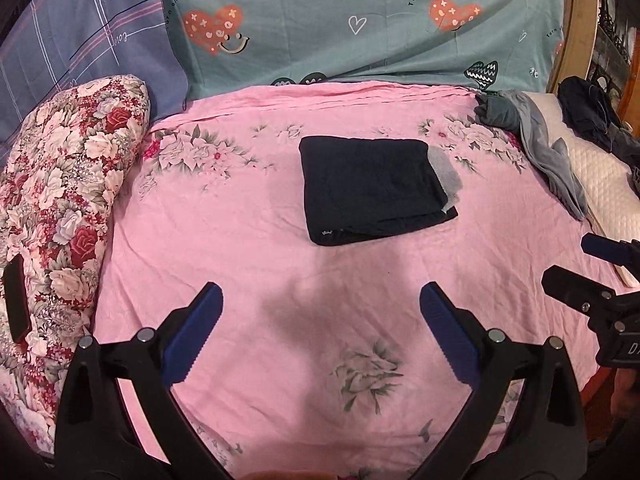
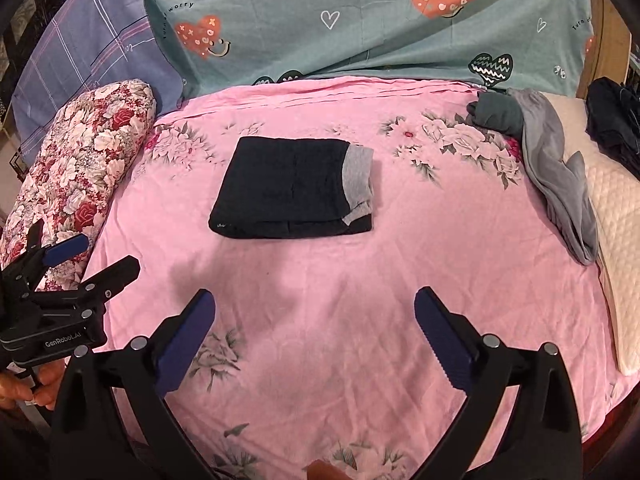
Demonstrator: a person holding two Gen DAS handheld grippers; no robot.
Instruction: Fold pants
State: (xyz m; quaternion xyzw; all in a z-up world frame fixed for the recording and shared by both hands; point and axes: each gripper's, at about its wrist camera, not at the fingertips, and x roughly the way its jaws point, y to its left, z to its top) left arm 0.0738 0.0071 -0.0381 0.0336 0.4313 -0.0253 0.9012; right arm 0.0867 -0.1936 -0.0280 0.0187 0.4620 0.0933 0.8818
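Dark navy pants (image 1: 372, 188) with a grey waistband lie folded into a neat rectangle on the pink floral bedsheet (image 1: 280, 264); they also show in the right wrist view (image 2: 292, 196). My left gripper (image 1: 320, 300) is open and empty, hovering above the sheet short of the pants. My right gripper (image 2: 314, 306) is open and empty too, also short of the pants. The right gripper shows at the right edge of the left wrist view (image 1: 592, 264), and the left gripper at the left edge of the right wrist view (image 2: 92, 256).
A rolled floral quilt (image 1: 68, 208) with a dark phone (image 1: 16, 300) on it lies left. Teal and purple pillows (image 1: 360, 20) line the back. Grey garments (image 1: 536, 140), a cream pillow (image 1: 600, 184) and dark clothes (image 1: 592, 116) lie right.
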